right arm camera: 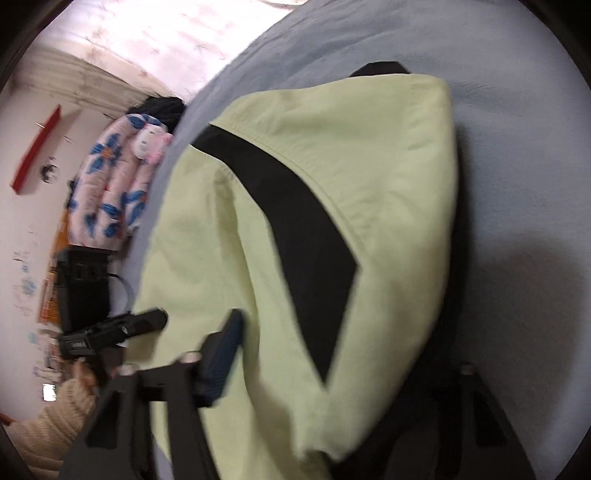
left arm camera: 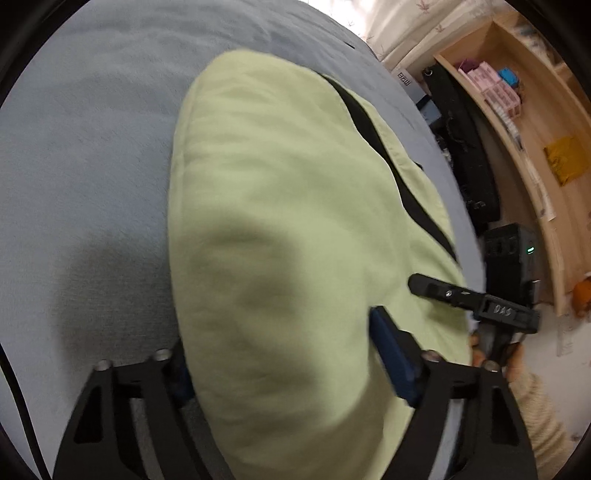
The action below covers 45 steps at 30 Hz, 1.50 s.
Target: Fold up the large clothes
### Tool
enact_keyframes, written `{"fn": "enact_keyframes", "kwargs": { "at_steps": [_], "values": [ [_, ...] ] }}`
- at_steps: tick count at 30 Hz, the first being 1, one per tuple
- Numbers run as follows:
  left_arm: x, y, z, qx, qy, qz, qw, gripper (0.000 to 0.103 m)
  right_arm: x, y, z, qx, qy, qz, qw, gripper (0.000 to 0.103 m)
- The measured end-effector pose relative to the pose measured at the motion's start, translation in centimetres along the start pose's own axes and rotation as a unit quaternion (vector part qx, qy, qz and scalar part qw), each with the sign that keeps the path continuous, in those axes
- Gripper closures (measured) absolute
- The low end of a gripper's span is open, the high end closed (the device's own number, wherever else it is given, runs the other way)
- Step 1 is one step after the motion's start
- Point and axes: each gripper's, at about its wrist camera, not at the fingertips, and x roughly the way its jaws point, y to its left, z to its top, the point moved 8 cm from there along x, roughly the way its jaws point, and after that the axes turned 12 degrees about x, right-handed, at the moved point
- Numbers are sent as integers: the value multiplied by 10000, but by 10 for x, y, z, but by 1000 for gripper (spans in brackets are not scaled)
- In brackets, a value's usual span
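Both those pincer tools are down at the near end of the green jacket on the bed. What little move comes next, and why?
Probably pinch the near edge, then lift it toward the far end. The green jacket lies folded on the grey bed, its edge between the fingers of the left gripper and the right gripper.

Soft daylight, blown out at the curtain (left arm camera: 399, 22) up top. Dark soft shadows on the bed (left arm camera: 92, 155). Motion blur throughout; fisheye bends the edges, black vignette corners.
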Motion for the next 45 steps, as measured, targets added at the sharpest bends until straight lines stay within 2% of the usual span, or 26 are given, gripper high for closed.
{"fn": "enact_keyframes", "kwargs": {
  "at_steps": [2, 6, 9, 14, 20, 27, 32, 35, 38, 45],
  "values": [
    [-6, -5, 2, 186, -63, 229, 9995, 43, -4, 1, -1, 19, 1, -69, 10000, 76],
    [-18, -19, 11, 525, -164, 551, 9970, 59, -11, 15, -3, -219, -175, -372, 9989, 85],
    [-25, -26, 16, 647, -171, 649, 9956, 63, -15, 27, -6, -234, -300, -569, 9977, 88],
    [-43, -27, 9, 747, -126, 706, 9946, 65, -24, 46, -24, -258, -399, -708, 9964, 89],
    [-85, -22, -15, 859, -106, 798, 9930, 66, -28, 83, -70, -292, -336, -645, 9969, 90],
    [-157, -1, -62, 941, -53, 984, 9907, 67, -18, 141, -124, -262, -360, -339, 9984, 90],
    [-226, 45, -89, 787, -220, 1123, 9903, 67, 4, 206, -146, -532, -294, -112, 9981, 90],
    [-261, 73, -88, 691, -379, 1238, 9892, 67, 16, 247, -144, -733, -316, 3, 9968, 90],
    [-298, 101, -71, 756, -592, 1451, 9847, 67, 31, 296, -126, -953, -414, 154, 9945, 90],
    [-365, 183, 9, 1016, -1057, 1901, 9708, 67, 69, 392, -48, -1363, -799, 432, 9865, 90]
  ]
}}
